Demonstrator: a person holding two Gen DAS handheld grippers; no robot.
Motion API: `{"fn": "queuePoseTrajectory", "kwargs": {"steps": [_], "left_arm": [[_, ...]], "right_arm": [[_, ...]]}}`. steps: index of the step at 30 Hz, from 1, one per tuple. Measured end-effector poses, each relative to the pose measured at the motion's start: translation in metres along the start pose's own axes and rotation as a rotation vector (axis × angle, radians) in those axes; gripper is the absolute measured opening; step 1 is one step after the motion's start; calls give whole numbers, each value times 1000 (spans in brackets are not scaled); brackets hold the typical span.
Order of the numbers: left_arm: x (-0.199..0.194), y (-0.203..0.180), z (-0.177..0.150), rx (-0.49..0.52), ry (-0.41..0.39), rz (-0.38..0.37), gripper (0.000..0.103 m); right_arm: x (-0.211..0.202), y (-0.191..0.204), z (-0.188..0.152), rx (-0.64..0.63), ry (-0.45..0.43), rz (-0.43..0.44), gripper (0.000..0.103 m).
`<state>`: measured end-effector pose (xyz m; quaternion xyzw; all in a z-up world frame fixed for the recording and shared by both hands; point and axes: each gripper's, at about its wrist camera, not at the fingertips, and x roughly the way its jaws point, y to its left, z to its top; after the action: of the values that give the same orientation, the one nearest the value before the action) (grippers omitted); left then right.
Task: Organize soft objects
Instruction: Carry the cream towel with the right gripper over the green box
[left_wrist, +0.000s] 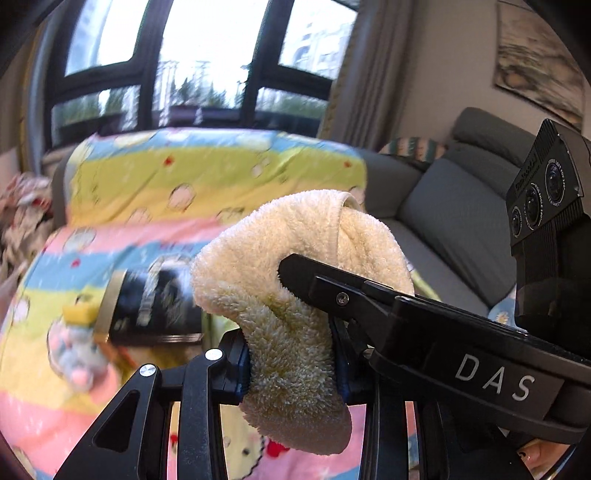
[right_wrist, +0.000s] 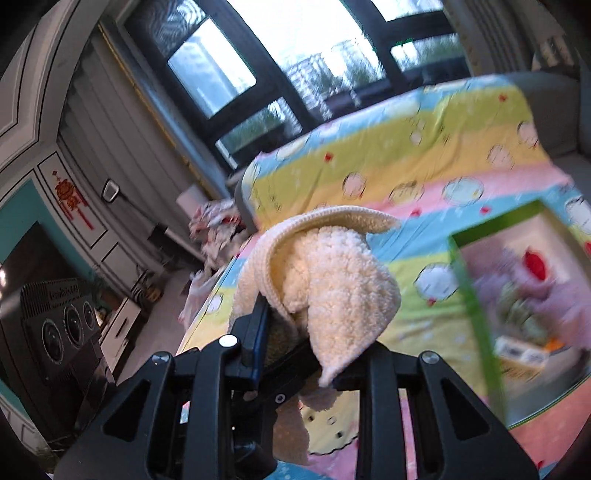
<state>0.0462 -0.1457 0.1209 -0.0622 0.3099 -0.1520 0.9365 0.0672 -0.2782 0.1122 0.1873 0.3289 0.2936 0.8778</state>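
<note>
Currently we list one cream fleece cloth (left_wrist: 295, 280), lifted clear above the striped cartoon blanket (left_wrist: 177, 177) and clamped at both ends. Our left tongs (left_wrist: 291, 369) pinch its lower fold; our right tongs (right_wrist: 291, 332) grip a bunched corner, with the other tongs' finger crossing close in each view. Below: a blurred dark bag (left_wrist: 155, 306) and small plush toy (left_wrist: 74, 350) at left, a green-rimmed box (right_wrist: 517, 295) at right. Far right, a grey sofa (left_wrist: 454, 206).

Black left gripper (left_wrist: 291, 365), silver screws, perhaps blue-padded jaws; black right gripper (right_wrist: 295, 343), white "DAS" lettering
</note>
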Motion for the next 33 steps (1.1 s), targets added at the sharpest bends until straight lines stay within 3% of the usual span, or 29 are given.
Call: {"fn": "queuePoseTrajectory", "kwargs": {"steps": [7,15,26,33], "left_arm": [[22,-36,31,83,-40,-88,35],[79,-70,49,131,22,-186,35],[186,-99,51,179,179,-269,35],[248,-100,38,155,352,-265,35]], "right_arm": [[-34,-25,29,16,-118,-97,27],[-41,-78,44,94,-165,-218,28],[-15,-168,55,265,-143,-323,28],[25,-221,50,379,-25,-408,28]]}}
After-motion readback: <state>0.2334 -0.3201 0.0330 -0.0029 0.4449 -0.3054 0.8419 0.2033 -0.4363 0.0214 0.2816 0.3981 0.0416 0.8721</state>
